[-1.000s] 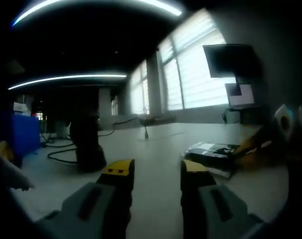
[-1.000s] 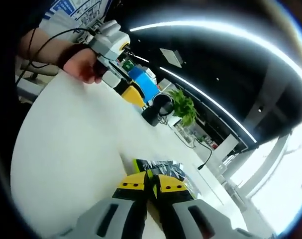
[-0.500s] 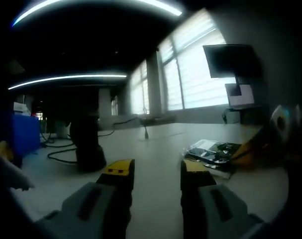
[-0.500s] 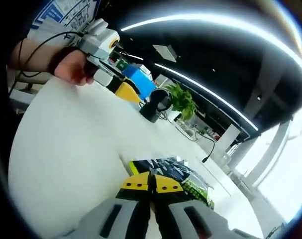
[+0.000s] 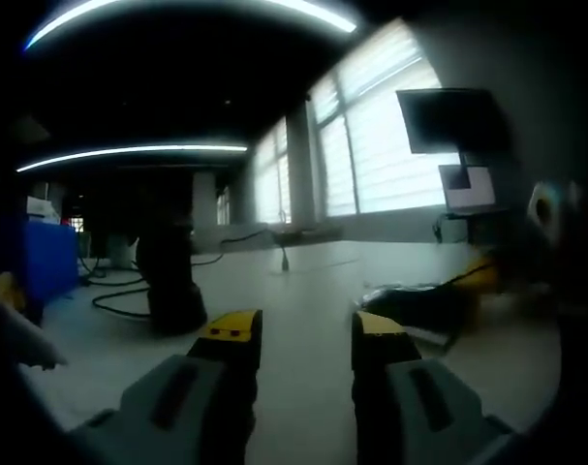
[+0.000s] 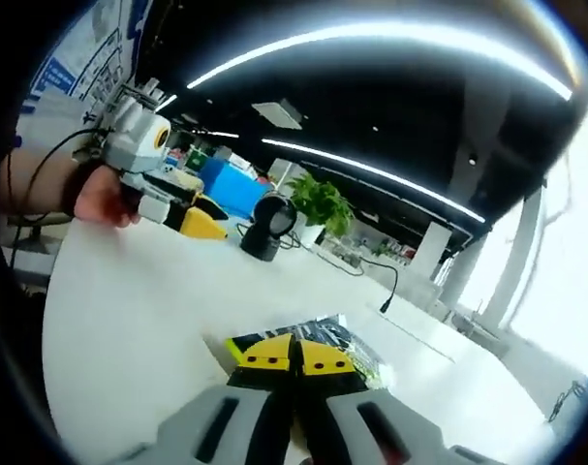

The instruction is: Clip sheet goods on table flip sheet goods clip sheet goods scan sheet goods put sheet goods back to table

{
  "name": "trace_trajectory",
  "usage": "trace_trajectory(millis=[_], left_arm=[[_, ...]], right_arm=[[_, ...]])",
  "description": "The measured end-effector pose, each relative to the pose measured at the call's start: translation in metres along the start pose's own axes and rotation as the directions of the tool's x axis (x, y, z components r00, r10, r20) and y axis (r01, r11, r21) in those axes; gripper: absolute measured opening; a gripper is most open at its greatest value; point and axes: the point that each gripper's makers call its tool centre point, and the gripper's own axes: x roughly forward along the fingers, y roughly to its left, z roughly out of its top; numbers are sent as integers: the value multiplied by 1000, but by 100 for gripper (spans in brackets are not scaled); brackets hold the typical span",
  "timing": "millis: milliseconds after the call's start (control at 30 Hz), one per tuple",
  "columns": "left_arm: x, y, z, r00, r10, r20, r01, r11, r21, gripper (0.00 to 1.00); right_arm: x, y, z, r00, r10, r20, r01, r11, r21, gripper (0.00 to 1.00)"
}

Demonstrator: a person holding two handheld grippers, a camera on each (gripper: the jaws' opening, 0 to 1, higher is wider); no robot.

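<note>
Dim office with curved ceiling light strips point(image 5: 129, 152), bright blinded windows point(image 5: 376, 136), white table point(image 6: 129, 320).

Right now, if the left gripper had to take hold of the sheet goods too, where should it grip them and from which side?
Probably the free far edge. The right gripper is shut on the near edge of the sheet goods, a thin flat packet over the white table. The left gripper is open; come in level from the opposite side, jaws above and below the edge.

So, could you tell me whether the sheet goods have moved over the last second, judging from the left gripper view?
Yes. The monitor and windows hold their place, so that camera is steady, while the sheet goods, held by the right gripper, have tipped from showing their printed face to nearly edge-on.
</note>
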Motion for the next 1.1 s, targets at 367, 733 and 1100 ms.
trace_trajectory(millis=[367,733,1100], left_arm=[[0,0,0,1000,-1,0,1,1000,-1,30],[0,0,1,1000,0,4,0,1000,-4,30],[0,1,0,1000,3,3,-3,1000,-3,30]], right_arm=[[-11,-26,18,996,-64,55,56,989,140,0],[-20,-65,36,984,-159,78,133,955,265,0],[-28,-95,35,973,-221,73,178,910,375,0]])
